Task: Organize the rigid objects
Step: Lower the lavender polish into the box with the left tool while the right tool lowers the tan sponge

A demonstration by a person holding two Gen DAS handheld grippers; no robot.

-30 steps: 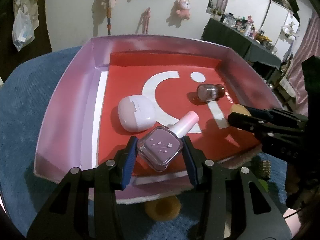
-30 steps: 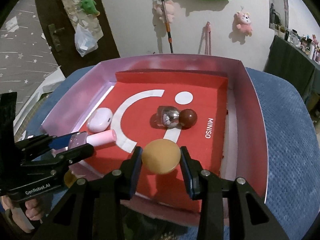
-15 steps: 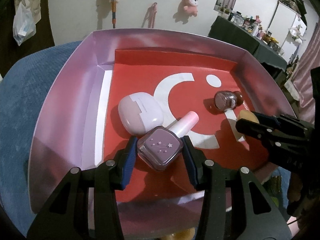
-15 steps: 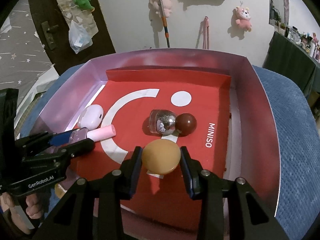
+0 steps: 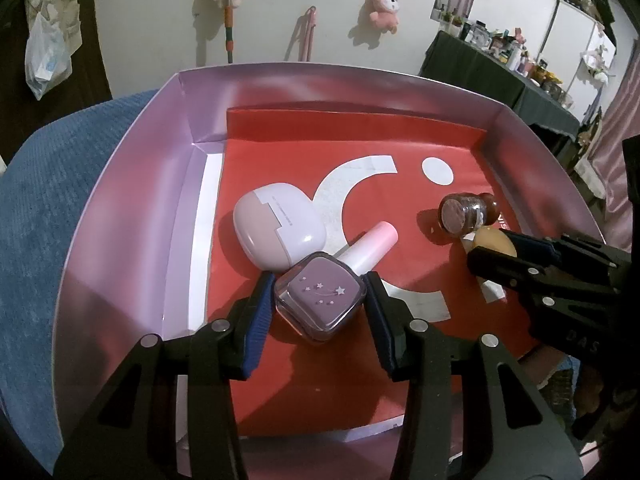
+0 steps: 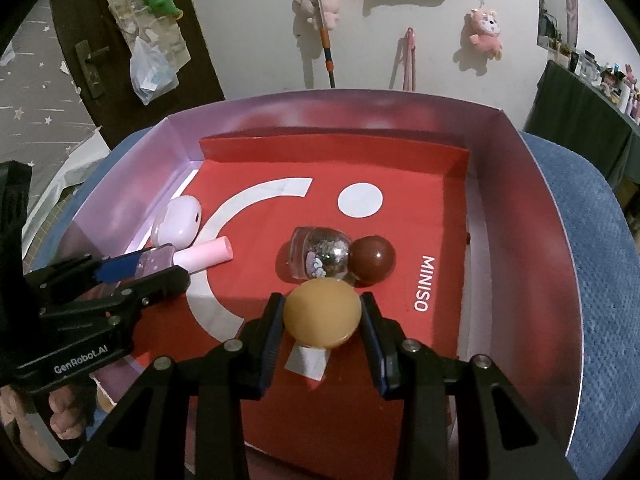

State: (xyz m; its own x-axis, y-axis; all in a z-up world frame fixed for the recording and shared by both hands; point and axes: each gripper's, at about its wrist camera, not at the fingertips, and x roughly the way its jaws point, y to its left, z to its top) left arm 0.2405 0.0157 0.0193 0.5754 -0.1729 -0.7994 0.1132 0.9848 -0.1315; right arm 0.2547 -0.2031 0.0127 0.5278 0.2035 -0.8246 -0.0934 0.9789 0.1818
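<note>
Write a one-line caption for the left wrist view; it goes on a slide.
Left gripper holds a purple nail polish bottle over the red-lined box, beside a lilac earbud case.

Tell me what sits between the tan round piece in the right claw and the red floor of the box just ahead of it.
The glitter-filled glass bottle with a brown ball cap lies directly ahead of the tan round piece; red floor nearer the claw looks free.

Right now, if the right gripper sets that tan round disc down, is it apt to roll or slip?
The tan round disc looks smooth and glossy, so probably slippery in the right gripper. Released on edge, it would likely roll toward the glitter bottle; flat, it should stay.
</note>
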